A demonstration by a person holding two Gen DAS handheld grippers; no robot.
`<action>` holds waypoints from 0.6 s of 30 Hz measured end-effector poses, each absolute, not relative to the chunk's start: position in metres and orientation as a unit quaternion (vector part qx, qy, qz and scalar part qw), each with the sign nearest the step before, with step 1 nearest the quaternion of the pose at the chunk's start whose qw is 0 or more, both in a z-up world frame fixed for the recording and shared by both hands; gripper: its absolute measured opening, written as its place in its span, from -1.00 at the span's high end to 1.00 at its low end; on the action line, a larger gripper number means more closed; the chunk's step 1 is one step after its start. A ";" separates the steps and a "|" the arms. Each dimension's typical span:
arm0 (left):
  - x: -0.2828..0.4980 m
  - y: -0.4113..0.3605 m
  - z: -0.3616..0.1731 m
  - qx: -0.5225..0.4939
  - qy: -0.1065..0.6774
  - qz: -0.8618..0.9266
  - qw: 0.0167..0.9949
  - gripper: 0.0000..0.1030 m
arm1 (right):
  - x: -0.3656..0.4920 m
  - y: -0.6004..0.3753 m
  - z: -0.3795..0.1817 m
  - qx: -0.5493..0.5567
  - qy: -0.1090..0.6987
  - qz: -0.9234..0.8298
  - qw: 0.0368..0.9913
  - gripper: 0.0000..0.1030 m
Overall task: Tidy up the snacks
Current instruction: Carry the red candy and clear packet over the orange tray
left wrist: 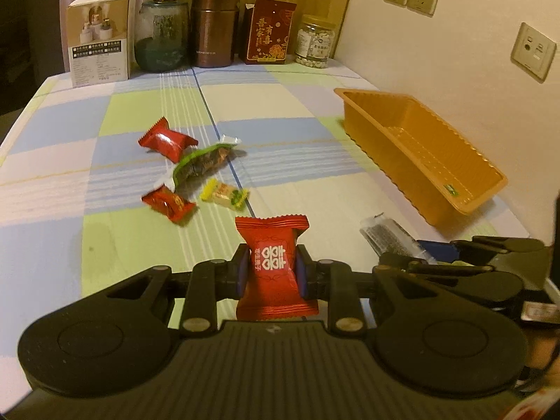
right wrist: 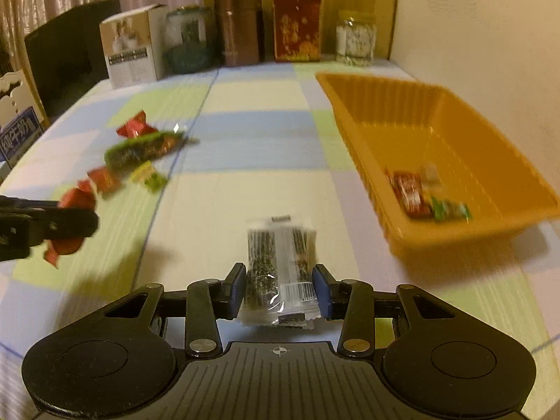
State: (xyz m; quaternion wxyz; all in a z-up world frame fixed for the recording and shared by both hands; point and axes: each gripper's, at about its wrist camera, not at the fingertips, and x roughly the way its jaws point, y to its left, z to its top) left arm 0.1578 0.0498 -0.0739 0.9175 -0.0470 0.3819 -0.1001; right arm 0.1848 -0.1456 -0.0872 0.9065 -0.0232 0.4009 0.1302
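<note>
My left gripper is shut on a red candy packet with a white double-happiness mark, held above the cloth. My right gripper is shut on a clear packet of dark seaweed snack. An orange plastic tray lies to the right and holds a red wrapped sweet and a green one. Loose on the cloth at the left lie two red candies, a long green packet and a yellow-green sweet. The left gripper with its red candy shows at the left edge of the right wrist view.
Along the back edge stand a white carton, a glass jar, a brown canister, a red box and a jar of nuts. A wall with sockets runs along the right. A dark chair stands at the far left.
</note>
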 end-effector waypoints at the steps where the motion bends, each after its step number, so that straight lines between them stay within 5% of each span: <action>1: 0.155 0.049 -0.075 -0.049 0.383 -0.100 0.917 0.54 | 0.184 -0.148 -0.089 -0.023 0.403 0.128 0.906 0.19; 10: 0.154 0.046 -0.079 -0.052 0.385 -0.101 0.916 0.54 | 0.195 -0.152 -0.097 -0.014 0.383 0.135 0.914 -0.02; 13: 0.155 0.046 -0.080 -0.051 0.385 -0.101 0.916 0.54 | 0.196 -0.148 -0.097 -0.021 0.382 0.134 0.914 0.25; 18: 0.154 0.042 -0.075 -0.048 0.384 -0.100 0.917 0.54 | 0.187 -0.147 -0.092 -0.021 0.383 0.133 0.914 0.27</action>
